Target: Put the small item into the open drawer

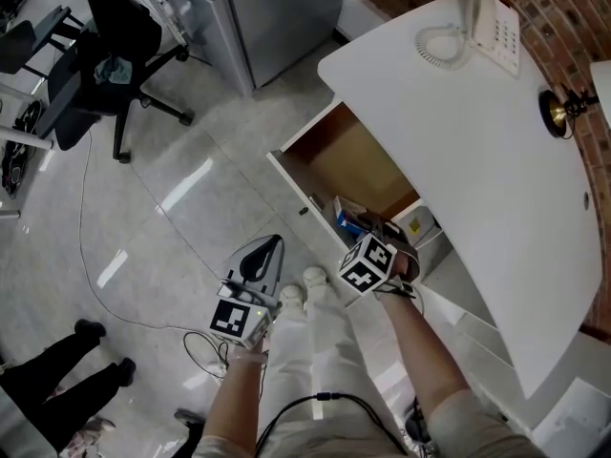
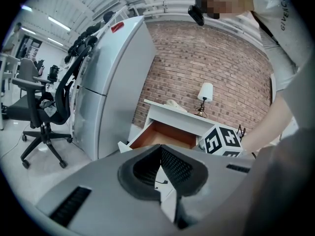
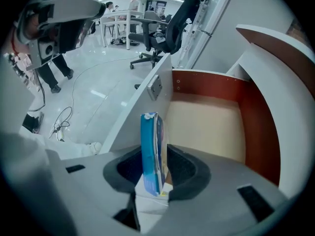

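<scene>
The white desk's drawer (image 1: 329,136) stands pulled out, its brown floor mostly bare. A thin blue box (image 3: 150,151) stands on edge between the jaws of my right gripper (image 3: 155,173), over the drawer's near end (image 3: 256,117). There is a gap between the box and the left pad, so the jaws are not pressing on it. From the head view, the right gripper (image 1: 374,241) reaches into the drawer's near end beside the blue box (image 1: 347,221). My left gripper (image 1: 263,251) hangs over the floor left of the drawer, shut and empty (image 2: 160,154).
A white desk (image 1: 477,160) carries a telephone (image 1: 492,27) and a small lamp (image 1: 563,108). A white carton (image 1: 417,225) lies in the drawer's near corner. A grey cabinet (image 1: 277,17), an office chair (image 1: 105,55), a floor cable (image 1: 95,256) and a person's legs (image 1: 67,370) are around.
</scene>
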The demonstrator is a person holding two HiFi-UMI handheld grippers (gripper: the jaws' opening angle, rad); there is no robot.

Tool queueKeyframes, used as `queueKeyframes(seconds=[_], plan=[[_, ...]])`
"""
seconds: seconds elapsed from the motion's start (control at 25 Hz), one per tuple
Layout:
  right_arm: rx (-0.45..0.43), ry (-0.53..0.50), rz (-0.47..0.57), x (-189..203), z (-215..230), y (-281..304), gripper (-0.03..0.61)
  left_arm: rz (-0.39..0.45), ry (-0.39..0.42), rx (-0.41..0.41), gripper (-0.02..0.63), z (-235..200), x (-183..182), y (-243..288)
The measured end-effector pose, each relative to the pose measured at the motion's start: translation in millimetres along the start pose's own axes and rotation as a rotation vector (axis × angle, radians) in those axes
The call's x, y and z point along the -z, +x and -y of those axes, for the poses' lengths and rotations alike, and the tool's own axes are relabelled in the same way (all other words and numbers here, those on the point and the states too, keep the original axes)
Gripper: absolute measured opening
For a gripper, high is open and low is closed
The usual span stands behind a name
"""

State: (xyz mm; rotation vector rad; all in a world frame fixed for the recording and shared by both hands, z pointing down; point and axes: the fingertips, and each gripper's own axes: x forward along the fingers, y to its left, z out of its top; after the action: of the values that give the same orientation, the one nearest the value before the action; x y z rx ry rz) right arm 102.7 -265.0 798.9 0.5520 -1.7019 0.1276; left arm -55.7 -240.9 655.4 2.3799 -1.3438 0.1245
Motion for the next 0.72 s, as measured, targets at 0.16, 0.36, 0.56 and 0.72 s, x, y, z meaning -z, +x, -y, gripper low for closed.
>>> queueKeyframes(seconds=[0.16, 0.36, 0.56, 0.72], plan=[[-0.027, 0.041, 0.019, 2.9, -5.1, -8.7, 0.144, -0.007, -0.005, -0.010, 0.006, -1.4, 1.1, -3.9], [-0.057, 0.113, 0.048, 6.1, -7.9, -25.3, 0.153, -0.002, -0.013, -0.021, 0.005, 0.5, -6.0, -5.5], [-0.057, 0.131, 0.075, 8.4, -10.0, -44.1, 0.153, -0.002, -0.007, -0.021, 0.006, 5.2, -16.4, -7.1], [-0.042, 0.169, 0.146, -0.7, -5.5, -67.8, 0.118, -0.008, 0.014, -0.023, 0.006, 6.0, -25.1, -8.3]])
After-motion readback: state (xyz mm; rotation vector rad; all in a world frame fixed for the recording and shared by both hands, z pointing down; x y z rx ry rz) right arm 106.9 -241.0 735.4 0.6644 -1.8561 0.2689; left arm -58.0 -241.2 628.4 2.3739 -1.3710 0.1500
